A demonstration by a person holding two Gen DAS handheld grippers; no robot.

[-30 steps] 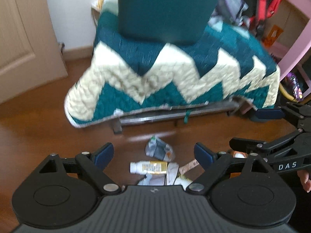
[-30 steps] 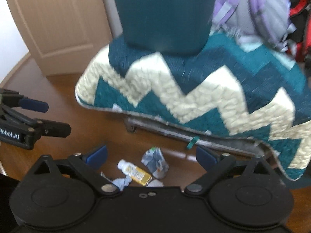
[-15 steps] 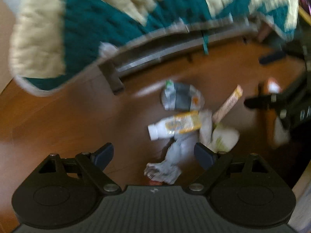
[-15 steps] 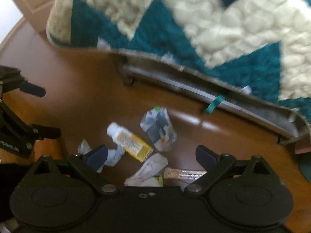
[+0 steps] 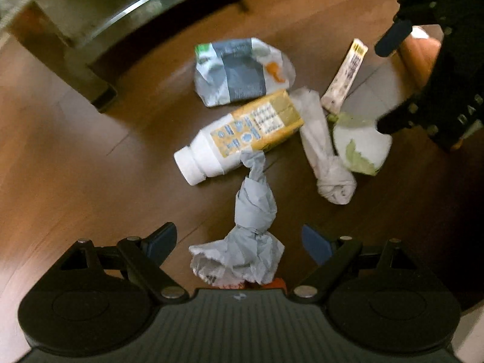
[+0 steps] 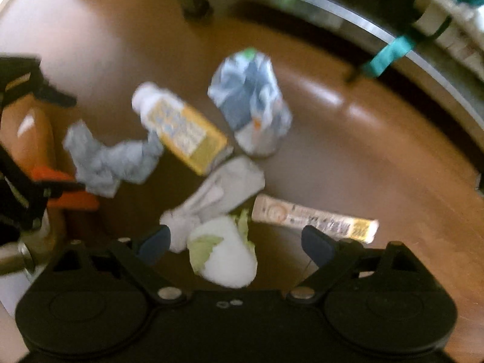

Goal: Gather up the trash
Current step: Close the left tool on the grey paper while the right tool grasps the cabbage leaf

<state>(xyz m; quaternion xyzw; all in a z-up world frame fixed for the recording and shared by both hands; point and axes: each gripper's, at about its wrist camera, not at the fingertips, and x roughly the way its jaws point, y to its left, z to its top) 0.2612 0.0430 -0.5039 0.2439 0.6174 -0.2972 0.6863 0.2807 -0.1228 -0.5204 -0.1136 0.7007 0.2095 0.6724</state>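
Observation:
Trash lies in a pile on the wooden floor. A white bottle with a yellow label (image 5: 239,134) (image 6: 178,124) lies on its side. A twisted grey paper (image 5: 248,227) (image 6: 115,160) lies between the open fingers of my left gripper (image 5: 239,245). A crumpled grey-and-white bag (image 5: 242,71) (image 6: 251,103), a twisted white paper (image 5: 323,151) (image 6: 217,193), a white-and-green wrapper (image 5: 360,145) (image 6: 224,257) and a stick packet (image 5: 345,75) (image 6: 314,220) lie around it. My right gripper (image 6: 236,242) is open over the white-and-green wrapper.
A metal bed frame with a leg (image 5: 90,69) (image 6: 193,3) runs along the far side, with a teal strap (image 6: 390,54) hanging from it. An orange object (image 6: 72,199) lies by the left gripper, also showing under the grey paper (image 5: 251,284).
Both grippers have tilted down and dropped close to the trash pile. The blanket has left view and the trash fills the frames. Both stay open.

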